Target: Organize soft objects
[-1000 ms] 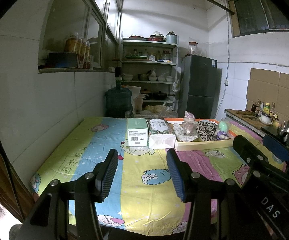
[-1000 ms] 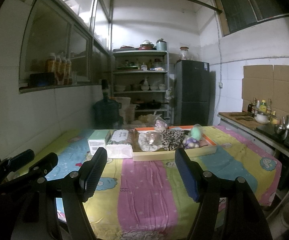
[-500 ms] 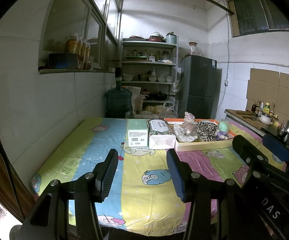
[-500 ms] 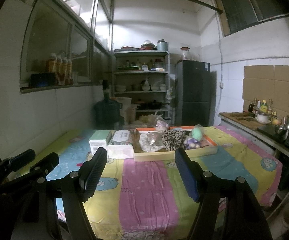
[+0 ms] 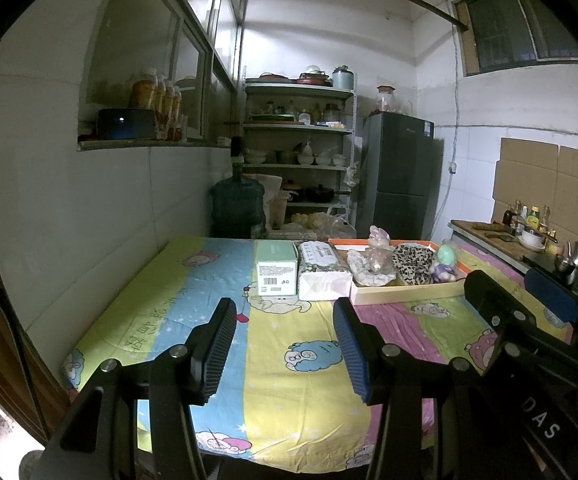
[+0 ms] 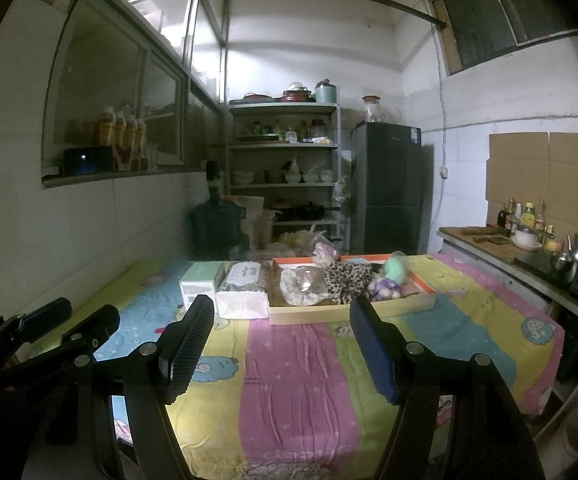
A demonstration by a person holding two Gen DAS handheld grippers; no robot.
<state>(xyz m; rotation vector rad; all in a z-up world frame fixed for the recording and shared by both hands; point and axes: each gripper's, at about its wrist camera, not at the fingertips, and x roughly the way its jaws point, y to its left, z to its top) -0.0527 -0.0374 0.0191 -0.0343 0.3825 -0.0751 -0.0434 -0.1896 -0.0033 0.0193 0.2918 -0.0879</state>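
A shallow cardboard tray [image 5: 409, 294] [image 6: 329, 312] at the far side of the table holds soft things: a leopard-print cloth [image 5: 413, 262] [image 6: 347, 278], a pale bagged plush [image 5: 371, 266] [image 6: 303, 284], a green plush [image 5: 447, 254] [image 6: 395, 270] and a small purple toy [image 6: 383, 289]. Left of the tray lie a white tissue pack [image 5: 323, 270] [image 6: 245, 290] and a green box [image 5: 277, 270] [image 6: 199, 286]. My left gripper [image 5: 285, 316] and right gripper [image 6: 281, 320] both hover open over the near half of the table, nothing between their fingers.
The table wears a striped cartoon cloth [image 5: 305, 344] [image 6: 301, 364] and stands against the left wall. Behind it are a water jug [image 5: 237, 208], shelves [image 5: 297, 152] and a dark fridge [image 5: 397, 176]. A counter with bottles and pots [image 6: 529, 236] runs along the right.
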